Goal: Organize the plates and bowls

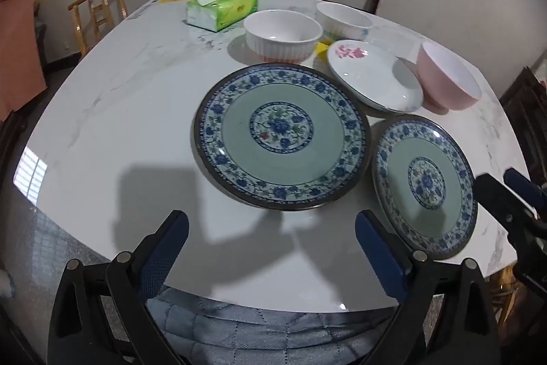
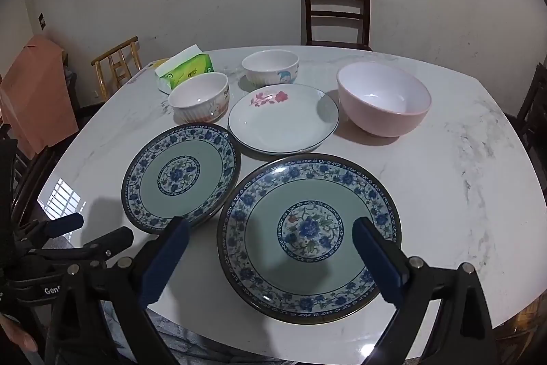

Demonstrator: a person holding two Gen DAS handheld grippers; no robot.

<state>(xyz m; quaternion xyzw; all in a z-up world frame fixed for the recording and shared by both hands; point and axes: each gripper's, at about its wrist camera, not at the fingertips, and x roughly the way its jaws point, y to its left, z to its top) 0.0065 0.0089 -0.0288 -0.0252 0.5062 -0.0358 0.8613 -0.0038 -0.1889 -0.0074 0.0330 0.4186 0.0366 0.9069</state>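
Two blue-flowered plates lie on the marble table (image 2: 461, 194): the left one (image 1: 282, 137) (image 2: 181, 177) and the right one (image 1: 425, 185) (image 2: 309, 236). Behind them sit a white plate with a pink flower (image 1: 374, 76) (image 2: 283, 118), a pink bowl (image 1: 448, 77) (image 2: 383, 98), a ribbed white bowl (image 1: 282, 35) (image 2: 200, 96) and a second white bowl (image 1: 343, 21) (image 2: 270, 67). My left gripper (image 1: 271, 221) (image 2: 101, 226) hovers open in front of the left plate, empty. Open and empty too, my right gripper (image 2: 270, 224) (image 1: 499, 178) hangs over the right plate's near half.
A green tissue pack (image 1: 222, 9) (image 2: 184, 69) lies at the back left. A dark chair (image 2: 336, 12) stands behind the table, a bamboo chair (image 2: 118, 62) at the left. A small yellow thing (image 1: 321, 48) shows between the bowls. The near table edge is just under the grippers.
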